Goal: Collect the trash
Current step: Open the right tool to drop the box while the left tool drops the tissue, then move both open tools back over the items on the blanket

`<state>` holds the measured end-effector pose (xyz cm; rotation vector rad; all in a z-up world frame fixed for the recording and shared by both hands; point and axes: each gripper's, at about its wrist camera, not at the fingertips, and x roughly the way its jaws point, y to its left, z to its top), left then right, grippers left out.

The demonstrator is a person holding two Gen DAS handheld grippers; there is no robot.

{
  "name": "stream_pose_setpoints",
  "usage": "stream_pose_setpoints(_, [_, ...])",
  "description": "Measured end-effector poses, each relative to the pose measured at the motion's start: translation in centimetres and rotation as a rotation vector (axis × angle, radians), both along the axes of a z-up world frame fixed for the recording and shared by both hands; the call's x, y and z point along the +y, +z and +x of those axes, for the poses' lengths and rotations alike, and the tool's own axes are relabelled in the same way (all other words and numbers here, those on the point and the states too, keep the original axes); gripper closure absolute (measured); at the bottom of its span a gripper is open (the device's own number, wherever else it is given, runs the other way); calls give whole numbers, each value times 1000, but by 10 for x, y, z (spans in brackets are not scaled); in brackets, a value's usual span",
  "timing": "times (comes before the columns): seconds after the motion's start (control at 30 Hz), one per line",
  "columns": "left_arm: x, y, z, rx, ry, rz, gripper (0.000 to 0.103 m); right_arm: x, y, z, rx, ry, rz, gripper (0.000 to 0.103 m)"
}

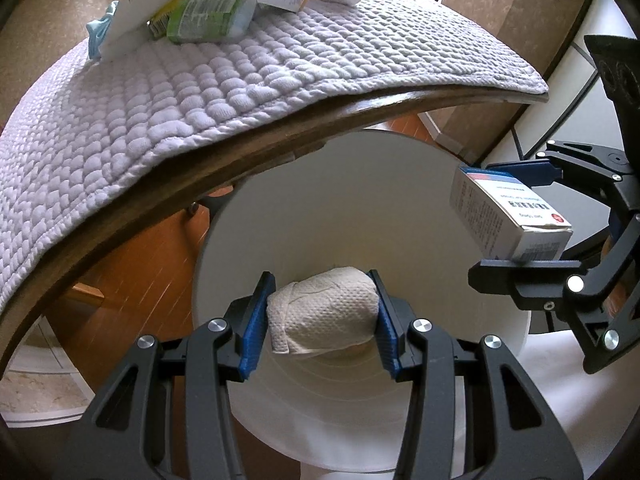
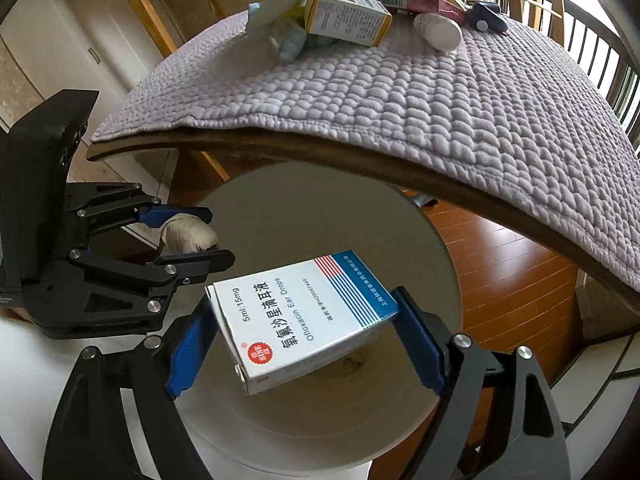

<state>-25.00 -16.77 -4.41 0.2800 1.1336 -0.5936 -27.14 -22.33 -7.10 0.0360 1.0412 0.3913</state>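
While poised over the white bin (image 1: 360,208), the left gripper (image 1: 322,316) is pinching a paper wad (image 1: 324,312); soft, light, crushing sidewise; wrist pitching steeply down; from the right wrist view, the right gripper (image 2: 304,336) is clamping an ear-drops box (image 2: 304,320) by its ends; light, stiff card, above the bin; more trash is lying on the desk (image 2: 400,92).

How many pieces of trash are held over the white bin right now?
2: a wadded paper towel in the left gripper, and an ear drops box in the right gripper, both above the white bin.
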Motion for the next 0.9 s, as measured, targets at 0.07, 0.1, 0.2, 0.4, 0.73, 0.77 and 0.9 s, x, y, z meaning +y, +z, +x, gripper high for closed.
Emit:
stream_pose_setpoints(0.07, [-1, -1, 0, 0, -2, 3, 55, 4, -3, 0, 6, 2, -3, 20])
stream_pose_setpoints(0.1, [-1, -2, 0, 1, -4, 6, 55, 4, -5, 0, 9, 2, -5, 20])
stream_pose_setpoints(0.2, [-3, -8, -1, 1, -6, 14, 55, 8, -14, 0, 22, 2, -9, 20])
stream_pose_setpoints(0.4, [-8, -17, -2, -6, -5, 27, 31, 7, -25, 3, 45, -9, 2, 20])
stream_pose_setpoints(0.73, [-10, -12, 0, -27, 3, 28, 17, -9, -23, 0, 31, -70, 14, 6])
stream_pose_setpoints(0.77, [-10, -12, 1, -26, 5, 27, 17, -9, -22, 0, 29, -72, 13, 6])
stream_pose_setpoints(0.9, [-2, -7, 3, -27, 7, 28, 16, -16, -16, -5, 23, -71, 8, 6])
